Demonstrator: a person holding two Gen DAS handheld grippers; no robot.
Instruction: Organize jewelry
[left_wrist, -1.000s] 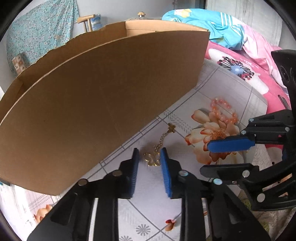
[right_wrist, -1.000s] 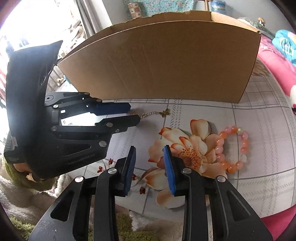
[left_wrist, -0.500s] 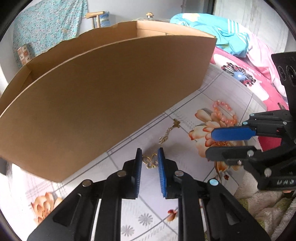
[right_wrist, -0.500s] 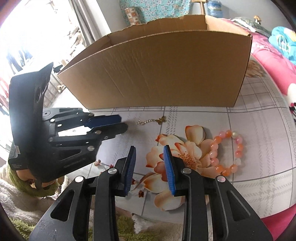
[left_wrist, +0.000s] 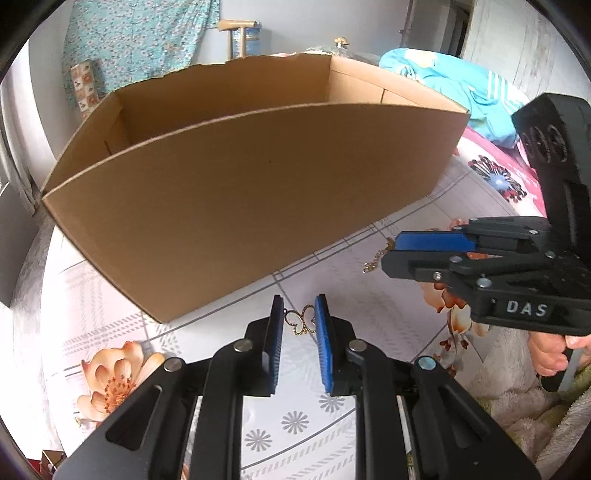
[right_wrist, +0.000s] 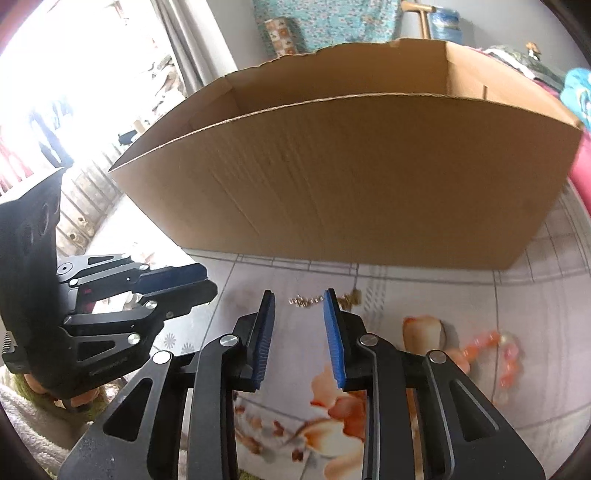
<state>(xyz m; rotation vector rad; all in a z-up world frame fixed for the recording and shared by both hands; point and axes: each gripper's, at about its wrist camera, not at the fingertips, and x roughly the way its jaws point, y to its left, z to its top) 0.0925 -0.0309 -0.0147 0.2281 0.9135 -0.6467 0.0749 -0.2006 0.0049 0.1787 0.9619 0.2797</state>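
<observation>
A thin gold chain lies on the flowered tablecloth in front of a cardboard box. Its butterfly pendant (left_wrist: 301, 321) sits between the blue pads of my left gripper (left_wrist: 298, 301), which is shut on it. The chain's far end (left_wrist: 376, 258) lies under the tip of my right gripper (left_wrist: 393, 251). In the blurred right wrist view, chain links (right_wrist: 303, 302) lie on the cloth between the fingertips of the right gripper (right_wrist: 299, 295); its jaws are closing and stand apart, not pressing on the links. An orange bead bracelet (right_wrist: 506, 354) lies to the right. My left gripper (right_wrist: 203, 280) shows at the left.
The large open-topped cardboard box (left_wrist: 240, 203) stands close behind the chain and fills the back of both views. The tablecloth (left_wrist: 332, 424) carries flower prints. Pink and blue bedding (left_wrist: 495, 177) lies at the right. A hand (left_wrist: 550, 354) holds the right gripper's handle.
The left pads closed on the pendant and the left gripper shifted left along the box. The right gripper moved forward over the chain, narrowing slightly; the bracelet slid to the right of its view.
</observation>
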